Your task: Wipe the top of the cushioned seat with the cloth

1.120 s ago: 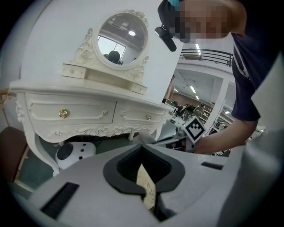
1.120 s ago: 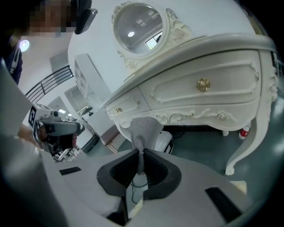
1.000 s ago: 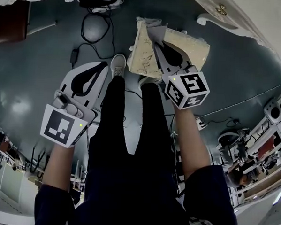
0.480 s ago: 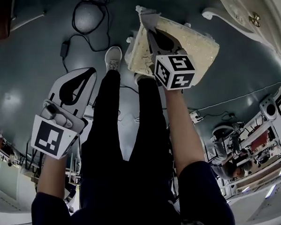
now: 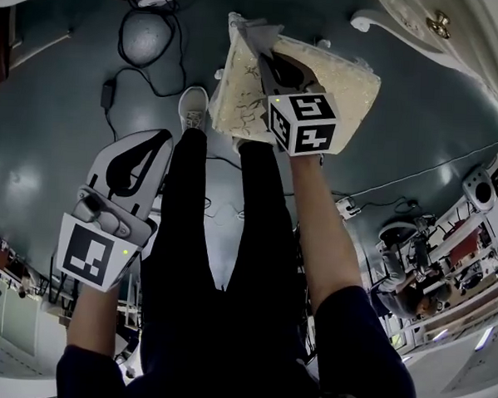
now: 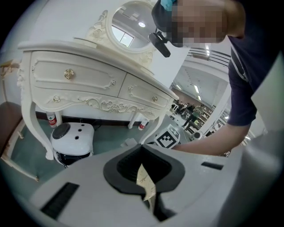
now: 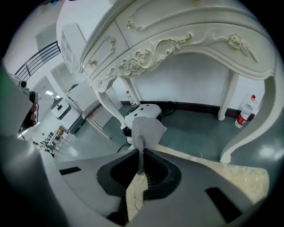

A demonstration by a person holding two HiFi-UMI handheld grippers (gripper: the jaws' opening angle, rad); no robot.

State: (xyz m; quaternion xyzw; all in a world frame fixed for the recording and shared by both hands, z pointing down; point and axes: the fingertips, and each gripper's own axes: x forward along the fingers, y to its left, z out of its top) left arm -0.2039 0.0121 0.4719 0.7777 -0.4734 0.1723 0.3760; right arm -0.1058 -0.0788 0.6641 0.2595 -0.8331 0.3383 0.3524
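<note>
Seat (image 5: pixel 347 83) below cloth (image 7: pixel 145 126) clamped in right tool (image 7: pixel 140 155).

Even, cool indoor light is falling from overhead in all three views, and shadows are staying faint. Ceiling lamps are reflecting as soft pale patches on the glossy grey-green floor (image 5: pixel 60 142). Fisheye distortion is bending the white dressing table (image 7: pixel 186 40) into curves, and every corner is darkening to a black vignette. The nearest foreground in both gripper views is rendering soft and out of focus.
</note>
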